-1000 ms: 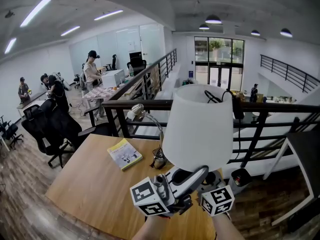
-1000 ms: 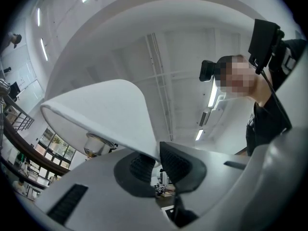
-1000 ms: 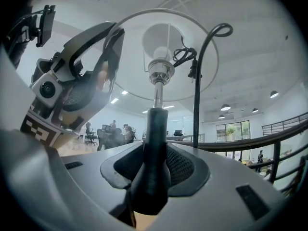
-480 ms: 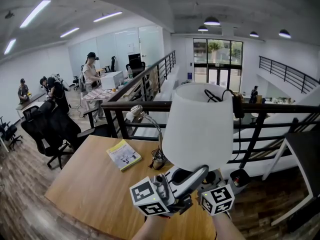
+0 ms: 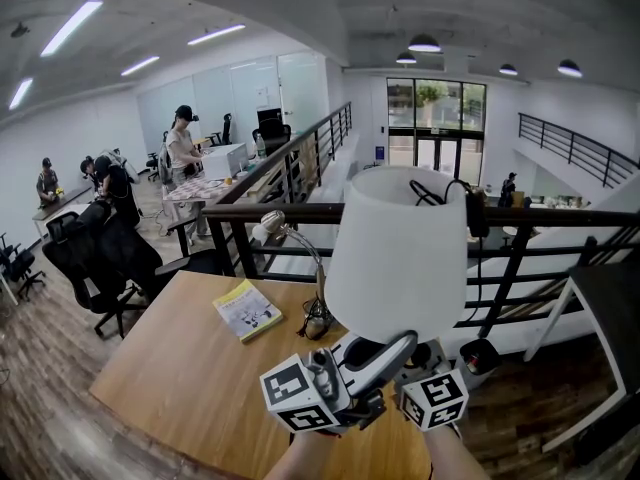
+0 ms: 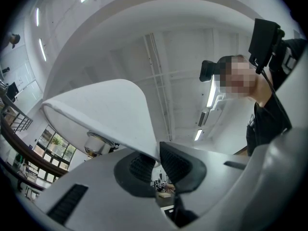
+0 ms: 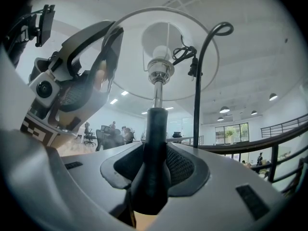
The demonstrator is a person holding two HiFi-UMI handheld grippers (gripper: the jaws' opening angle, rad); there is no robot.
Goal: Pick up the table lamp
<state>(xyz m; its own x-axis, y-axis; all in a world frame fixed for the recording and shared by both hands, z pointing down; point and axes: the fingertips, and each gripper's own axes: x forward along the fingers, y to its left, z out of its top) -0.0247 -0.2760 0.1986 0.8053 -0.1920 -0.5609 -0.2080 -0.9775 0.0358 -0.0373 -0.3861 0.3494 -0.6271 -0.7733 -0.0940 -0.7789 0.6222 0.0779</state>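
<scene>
Head view first: the white, tapered fabric-shaded table lamp (image 5: 398, 253) fills the middle of the picture, over the near edge of the light wooden table (image 5: 180, 368). Its shade is narrow at the top and flares toward the bottom, plain and smooth, with a black cord (image 5: 432, 194) looping out of the open top at 1 o'clock. The lamp's foot is hidden behind the shade and the tools.

The left gripper (image 5: 396, 348) comes in from 7 o'clock and points up at the shade's lower rim. Left gripper view settles it: the ribbed black pads (image 6: 175, 162) are nearly together, pinching the thin bottom edge of the shade, and a shiny metal socket (image 6: 98, 141) shows underneath at 9 o'clock.

Over to the right gripper view: the right gripper (image 7: 153, 163) has its jaws clamped on the lamp's dark, rounded stem (image 7: 153, 138), which stands upright between them. Above the stem sits a chrome collar, then the white bulb (image 7: 161, 44) at 12 o'clock, ringed by the shade's wire hoop. The cord rises in a curve at 1 o'clock.

On the table, at 10 o'clock from the grippers, lies a yellow-covered book (image 5: 248, 308); a small gooseneck desk lamp (image 5: 272, 224) stands just beside the shade's left edge. A black metal railing (image 5: 540, 218) crosses behind.
</scene>
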